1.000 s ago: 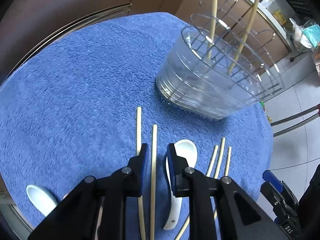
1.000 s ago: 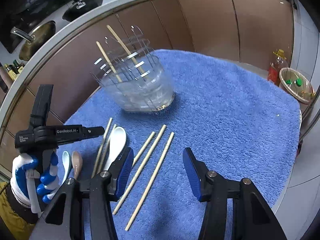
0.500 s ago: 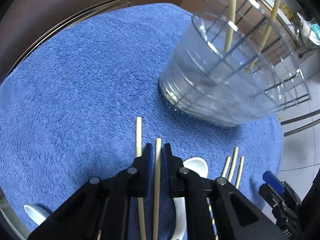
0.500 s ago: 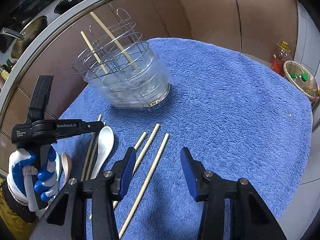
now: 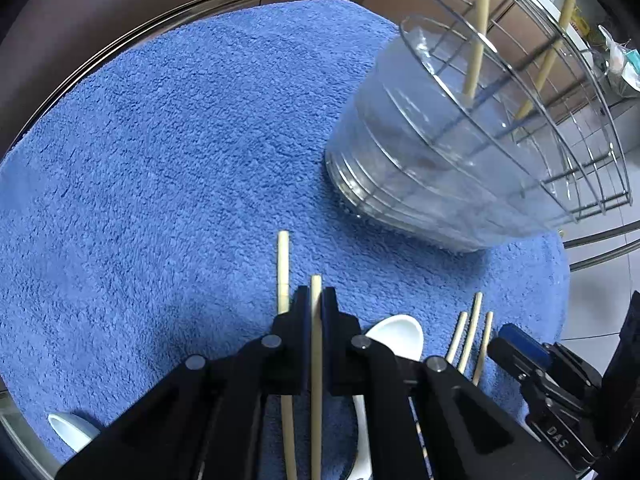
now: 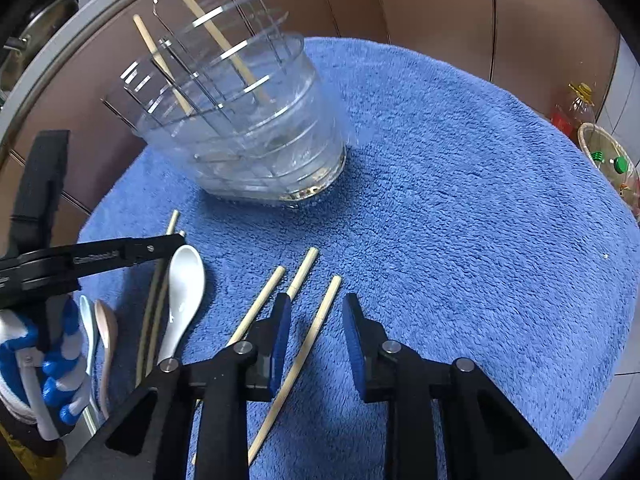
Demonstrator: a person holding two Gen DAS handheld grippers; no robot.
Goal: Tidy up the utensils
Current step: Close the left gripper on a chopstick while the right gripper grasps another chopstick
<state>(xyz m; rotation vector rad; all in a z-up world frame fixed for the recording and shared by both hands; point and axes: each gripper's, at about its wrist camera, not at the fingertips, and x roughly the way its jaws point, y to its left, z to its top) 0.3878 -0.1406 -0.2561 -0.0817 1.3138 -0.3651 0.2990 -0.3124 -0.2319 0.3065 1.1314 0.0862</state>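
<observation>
Blue towelling (image 5: pixel 160 160) covers the table beneath both your claws. Your left claw (image 5: pixel 316 300) is clamped on one chopstick (image 5: pixel 316 344), whose tip pokes out ahead of the pads; a second chopstick (image 5: pixel 283 272) lies just left of it. Your right claw (image 6: pixel 314 320) is closing around another chopstick (image 6: pixel 316 330), pads not yet touching it. A white spoon (image 6: pixel 180 292) lies between the claws. Farther off stands the clear holder (image 6: pixel 256 136) with two chopsticks upright.
</observation>
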